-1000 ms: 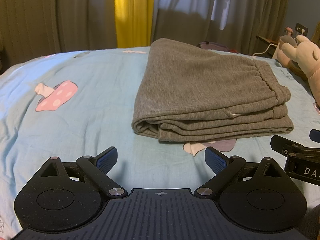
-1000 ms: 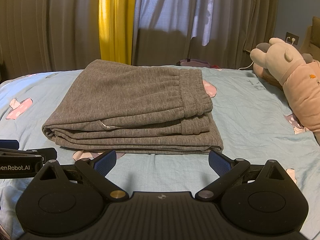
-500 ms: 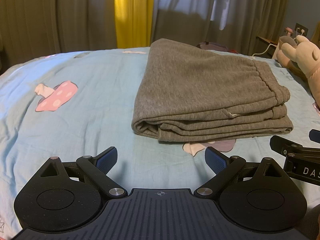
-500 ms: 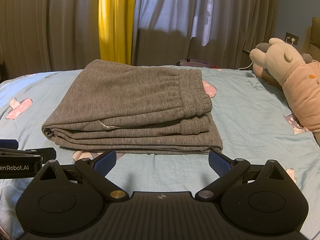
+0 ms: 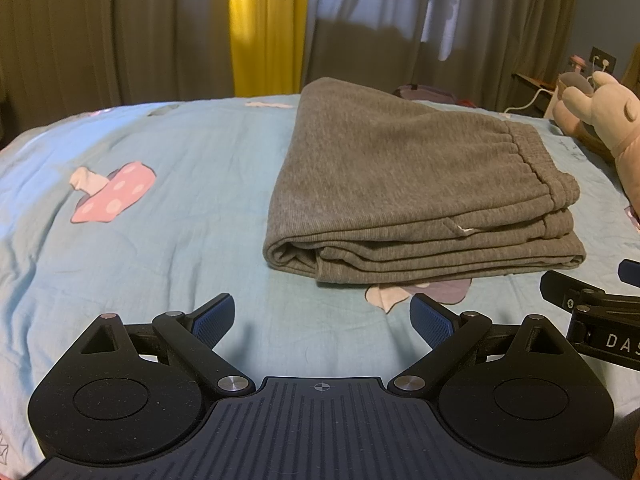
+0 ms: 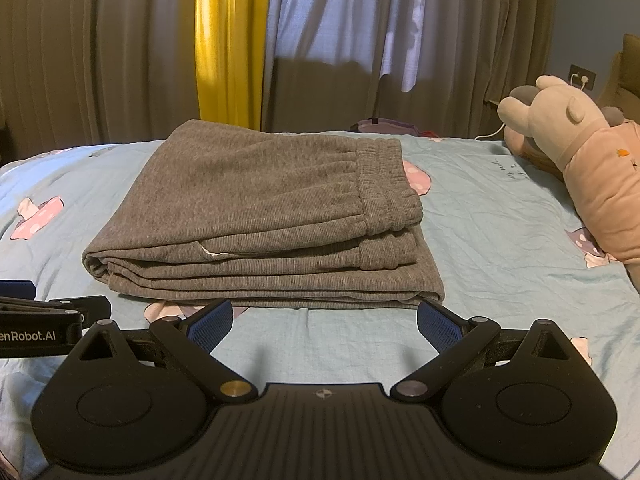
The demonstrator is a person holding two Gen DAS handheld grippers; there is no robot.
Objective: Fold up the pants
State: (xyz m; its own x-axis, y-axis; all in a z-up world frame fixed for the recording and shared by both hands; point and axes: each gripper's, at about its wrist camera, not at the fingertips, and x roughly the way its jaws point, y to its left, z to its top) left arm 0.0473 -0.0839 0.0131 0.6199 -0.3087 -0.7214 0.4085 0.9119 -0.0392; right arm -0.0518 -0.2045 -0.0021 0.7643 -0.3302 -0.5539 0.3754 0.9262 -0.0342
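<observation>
Grey pants [image 5: 404, 184] lie folded in a flat stack of several layers on the light blue bed sheet [image 5: 180, 208], elastic waistband at the right end; they also show in the right wrist view [image 6: 264, 216]. My left gripper [image 5: 322, 316] is open and empty, just short of the stack's near edge, toward its left end. My right gripper [image 6: 324, 318] is open and empty, just short of the near edge toward its right end. Each gripper's side shows at the edge of the other's view.
A plush toy [image 6: 580, 160] lies on the bed to the right of the pants. Curtains [image 6: 224, 40] hang behind the bed. The sheet has pink mushroom prints [image 5: 110, 194]. A wall socket with a white cable [image 6: 582, 78] is at the far right.
Nothing has visibly changed; both grippers hold still and open in front of the folded pants.
</observation>
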